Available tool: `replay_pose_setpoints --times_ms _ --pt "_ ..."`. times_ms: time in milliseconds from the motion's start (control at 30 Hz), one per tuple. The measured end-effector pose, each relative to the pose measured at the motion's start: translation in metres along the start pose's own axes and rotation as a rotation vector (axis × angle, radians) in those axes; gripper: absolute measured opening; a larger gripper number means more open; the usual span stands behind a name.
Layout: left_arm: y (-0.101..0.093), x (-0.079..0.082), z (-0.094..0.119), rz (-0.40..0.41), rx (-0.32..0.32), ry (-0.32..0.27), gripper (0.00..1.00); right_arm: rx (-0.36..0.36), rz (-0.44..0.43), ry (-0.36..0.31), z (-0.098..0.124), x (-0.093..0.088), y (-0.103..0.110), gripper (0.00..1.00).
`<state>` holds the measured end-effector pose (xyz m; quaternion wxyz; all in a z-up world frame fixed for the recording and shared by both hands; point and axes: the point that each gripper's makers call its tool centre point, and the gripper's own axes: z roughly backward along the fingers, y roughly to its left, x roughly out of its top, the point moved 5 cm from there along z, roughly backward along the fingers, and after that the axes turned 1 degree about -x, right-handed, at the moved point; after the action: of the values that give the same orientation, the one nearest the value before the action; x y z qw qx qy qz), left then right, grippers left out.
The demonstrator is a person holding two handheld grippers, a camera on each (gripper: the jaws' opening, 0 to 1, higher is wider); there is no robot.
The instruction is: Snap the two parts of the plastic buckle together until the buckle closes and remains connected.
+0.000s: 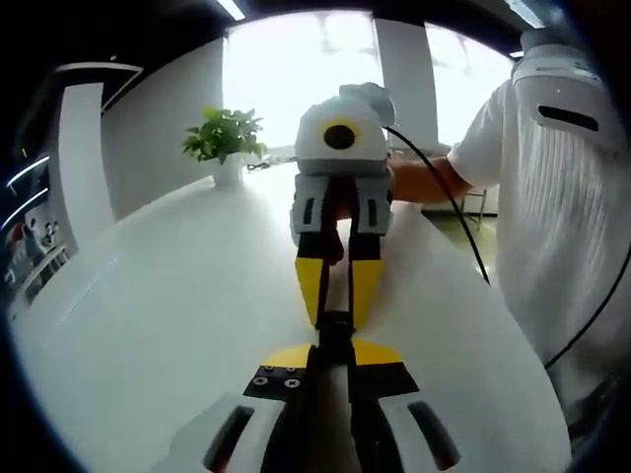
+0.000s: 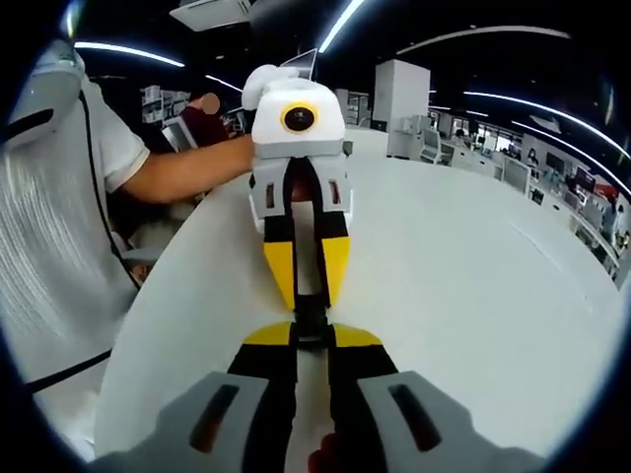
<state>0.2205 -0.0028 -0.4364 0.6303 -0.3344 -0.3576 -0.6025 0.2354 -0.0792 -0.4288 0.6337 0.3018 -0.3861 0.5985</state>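
so i'm looking down the left gripper view first: my own left gripper (image 1: 335, 340), the one with black jaws and yellow pads, is pinching down nearly shut on a small black plastic buckle half (image 1: 336, 327). facing it nose to nose is the right gripper (image 1: 337, 296), yellow-tipped jaws under a white and grey housing, also squeezed in tight on something dark between its tips. the two sets of tips are almost touching over the smooth white tabletop (image 1: 177, 325). off to the left at the far edge there's a small green potted plant in a white pot (image 1: 225, 146), and on the right a person in a white ribbed shirt (image 1: 557, 217).

moving over to the right gripper view, it's the same meeting mirrored: my right gripper (image 2: 314, 340) is closing narrow on its dark buckle piece (image 2: 312, 317), with the left gripper (image 2: 308, 281) coming at it from above. i can't tell from either view whether the buckle is already latched, the joint is hidden between the tips.

handling-wise i'm guessing the buckle is light and stiff, hard plastic with springy side prongs, and probably a bit slick against the pads. i'd be holding each half by its flat body behind the mating end, keeping off the prongs so they can flex, and pushing straight in line.
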Motion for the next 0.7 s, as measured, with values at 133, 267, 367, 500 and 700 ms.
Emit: replay_pose_setpoints --times_ms 133,267,367,500,700 --pt "-0.005 0.001 0.000 -0.008 0.011 -0.006 0.11 0.005 -0.009 0.001 0.001 -0.001 0.002 0.11" --pt "0.010 -0.005 0.007 -0.003 0.017 -0.005 0.11 0.010 -0.009 0.007 0.002 -0.001 -0.001 0.11" --pt "0.027 -0.014 0.018 -0.005 0.020 0.000 0.11 0.014 -0.008 0.011 0.003 -0.002 -0.002 0.11" --pt "0.017 -0.012 0.017 -0.009 0.024 0.002 0.12 0.021 -0.010 0.014 0.004 -0.002 -0.005 0.11" --pt "0.010 -0.012 0.018 0.001 0.022 -0.003 0.12 0.030 -0.011 0.013 0.005 -0.003 -0.002 0.11"
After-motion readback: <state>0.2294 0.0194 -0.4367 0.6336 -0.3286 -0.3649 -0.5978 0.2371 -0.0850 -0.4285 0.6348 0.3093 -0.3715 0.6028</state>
